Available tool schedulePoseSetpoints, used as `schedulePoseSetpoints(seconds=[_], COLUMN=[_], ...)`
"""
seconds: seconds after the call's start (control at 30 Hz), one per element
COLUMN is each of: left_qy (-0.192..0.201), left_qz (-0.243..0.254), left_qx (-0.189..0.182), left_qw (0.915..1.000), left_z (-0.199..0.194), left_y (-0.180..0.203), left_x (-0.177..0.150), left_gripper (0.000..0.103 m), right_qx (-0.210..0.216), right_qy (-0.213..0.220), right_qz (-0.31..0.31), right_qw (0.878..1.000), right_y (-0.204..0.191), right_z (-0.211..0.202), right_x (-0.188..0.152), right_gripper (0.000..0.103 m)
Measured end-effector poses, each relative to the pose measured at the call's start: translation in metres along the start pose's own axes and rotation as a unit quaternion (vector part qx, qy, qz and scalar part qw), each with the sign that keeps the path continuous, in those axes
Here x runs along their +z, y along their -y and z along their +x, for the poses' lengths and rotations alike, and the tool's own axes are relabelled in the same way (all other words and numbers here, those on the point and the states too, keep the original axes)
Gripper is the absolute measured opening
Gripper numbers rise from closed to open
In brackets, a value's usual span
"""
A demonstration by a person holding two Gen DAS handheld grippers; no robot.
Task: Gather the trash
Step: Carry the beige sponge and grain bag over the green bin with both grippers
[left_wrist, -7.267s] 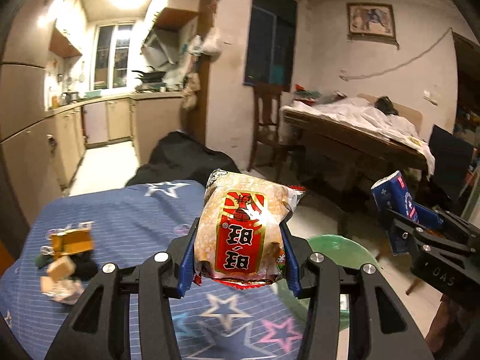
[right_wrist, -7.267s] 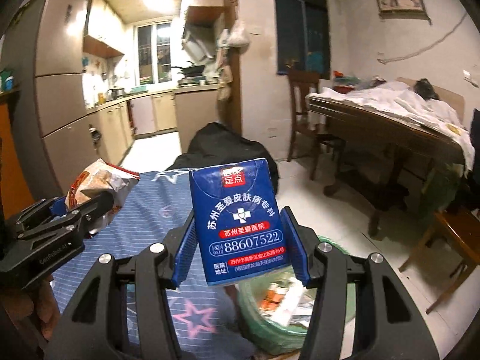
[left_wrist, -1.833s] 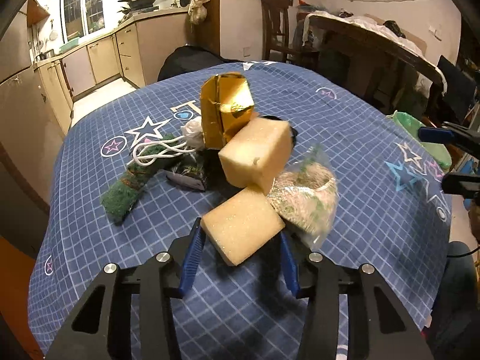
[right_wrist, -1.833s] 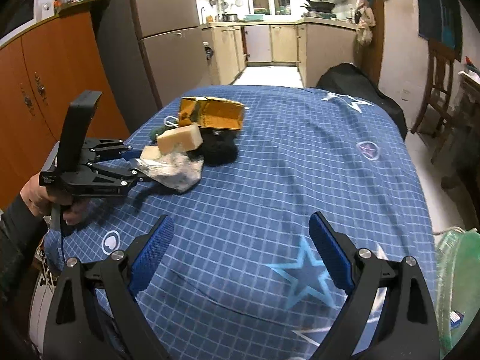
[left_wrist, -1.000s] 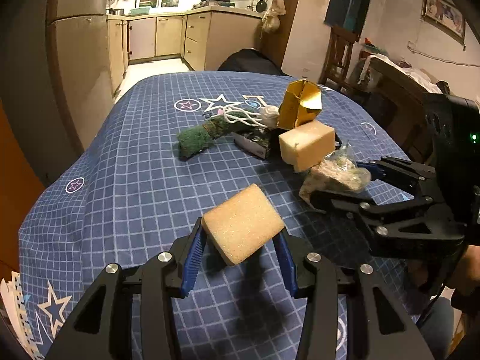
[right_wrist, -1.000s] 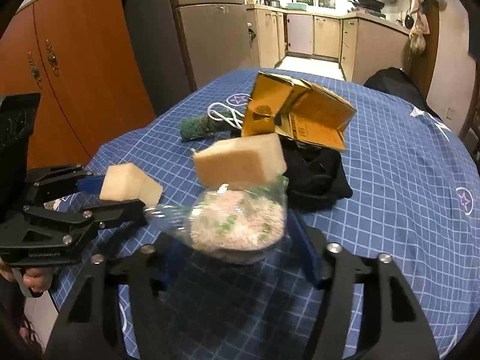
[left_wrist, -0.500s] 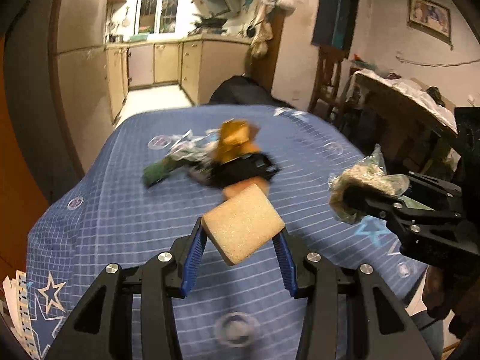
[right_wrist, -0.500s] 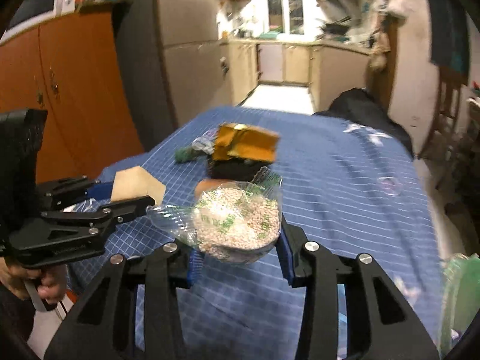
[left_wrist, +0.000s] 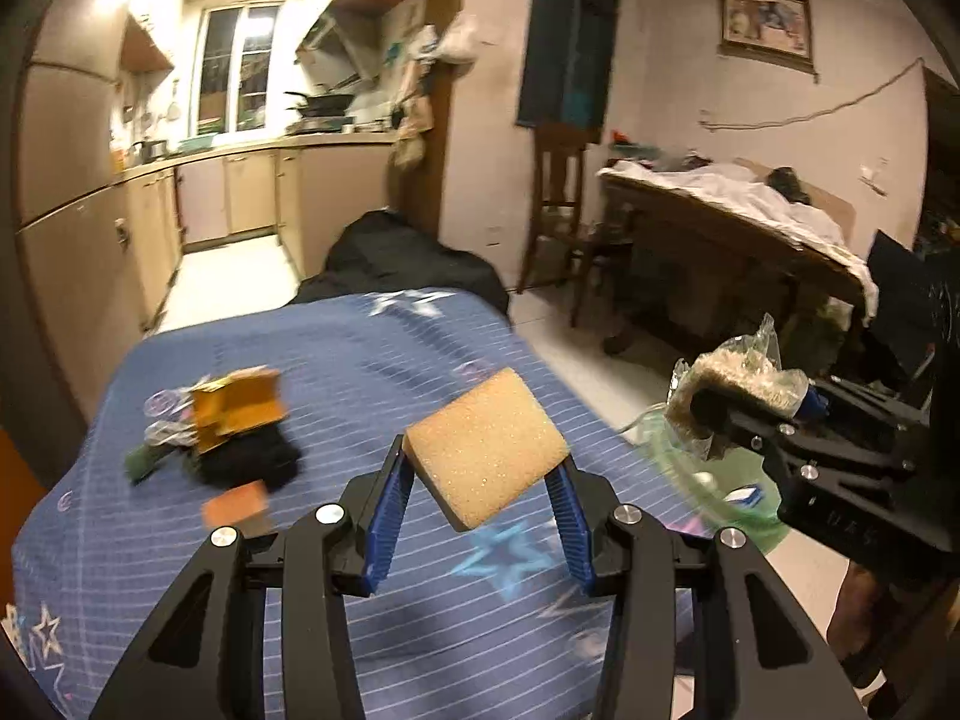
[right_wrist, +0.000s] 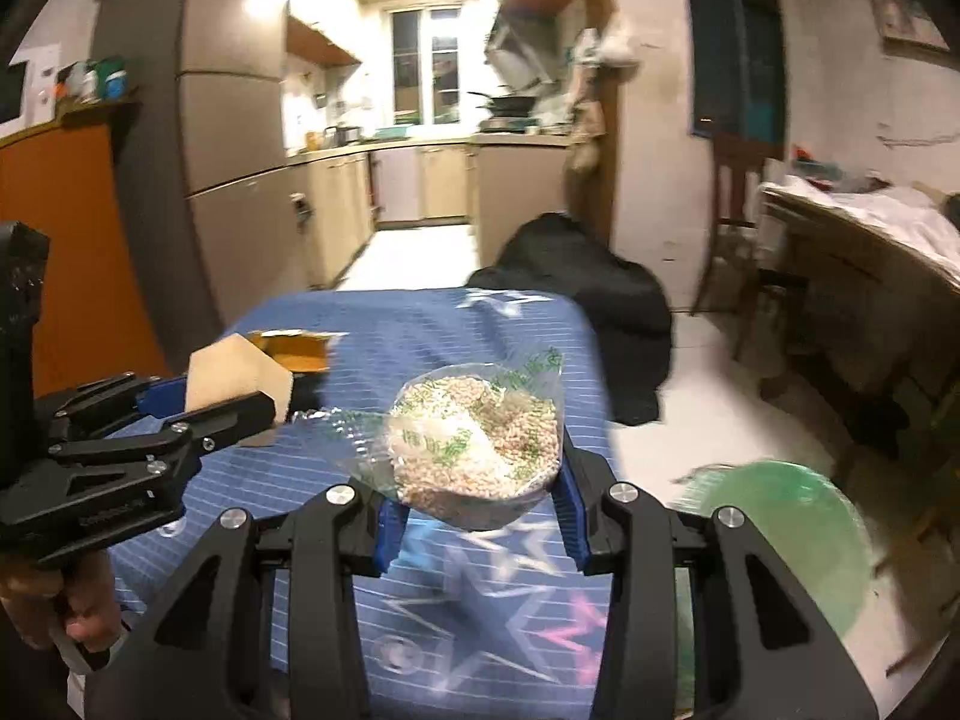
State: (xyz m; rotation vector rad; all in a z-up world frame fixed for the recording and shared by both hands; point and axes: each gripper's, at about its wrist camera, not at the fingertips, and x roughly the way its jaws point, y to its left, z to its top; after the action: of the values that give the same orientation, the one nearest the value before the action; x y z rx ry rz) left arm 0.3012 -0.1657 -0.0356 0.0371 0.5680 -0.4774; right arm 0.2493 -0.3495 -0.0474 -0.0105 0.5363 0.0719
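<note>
Above a table draped in a blue cloth [left_wrist: 372, 354] with a pale grid and printed stars, both hand-held grippers carry trash. The left gripper [left_wrist: 483, 498], black with blue pads, is clamped on a tan sponge block [left_wrist: 486, 447], a coarse, porous slab with squared edges, tilted so one corner points down between the pads. The right gripper [right_wrist: 480, 501] has just been narrowing its jaws and grips a clear plastic bag [right_wrist: 480, 444], crinkled and glossy, bulging with small pale beige grains and printed with green marks; its loose neck trails to the left. In the left wrist view the same bag [left_wrist: 741, 378] shows at the right edge in the right gripper's jaws.

Left on the cloth lies a remaining pile: a creased gold carton [left_wrist: 237, 408], a dark soft lump [left_wrist: 252, 459], something green and fuzzy [left_wrist: 141, 462] and an orange-tan block [left_wrist: 237, 504]; all are smeared by motion blur, so their details and contacts cannot be made out. A green-lined bin [right_wrist: 780, 540] stands on the pale floor right of the table, blurred and partly hidden behind the gripper bodies. A hand [right_wrist: 54, 612] holding the left gripper's handle is cut off at the lower left edge of the right wrist view.

Beyond the table lie a black heap [left_wrist: 399, 264], a lit kitchen with beige cabinets [left_wrist: 240, 192], a wooden chair [left_wrist: 558, 204] and a cluttered wooden table under white cloth [left_wrist: 738, 210].
</note>
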Motion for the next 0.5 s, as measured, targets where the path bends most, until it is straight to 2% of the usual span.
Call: schedulePoseSetpoints(seconds=[0.2,0.5], left_qy=[-0.004,-0.018], left_qz=[0.025,0.059], left_qx=[-0.035,-0.063], left_qw=[0.9991,0.9961], left_z=[0.024,0.072], left_y=[0.077,0.162], left_x=[0.026,0.052], left_gripper=[0.046,0.046], right_qx=[-0.059,-0.119], right_qy=[0.004,0.0], right_qz=[0.026,0.054], right_qw=[0.998,0.991], right_y=[0.059,0.136], right_z=[-0.015,-0.027], right_x=[0.002,-0.002], right_gripper=[0.039,0.039])
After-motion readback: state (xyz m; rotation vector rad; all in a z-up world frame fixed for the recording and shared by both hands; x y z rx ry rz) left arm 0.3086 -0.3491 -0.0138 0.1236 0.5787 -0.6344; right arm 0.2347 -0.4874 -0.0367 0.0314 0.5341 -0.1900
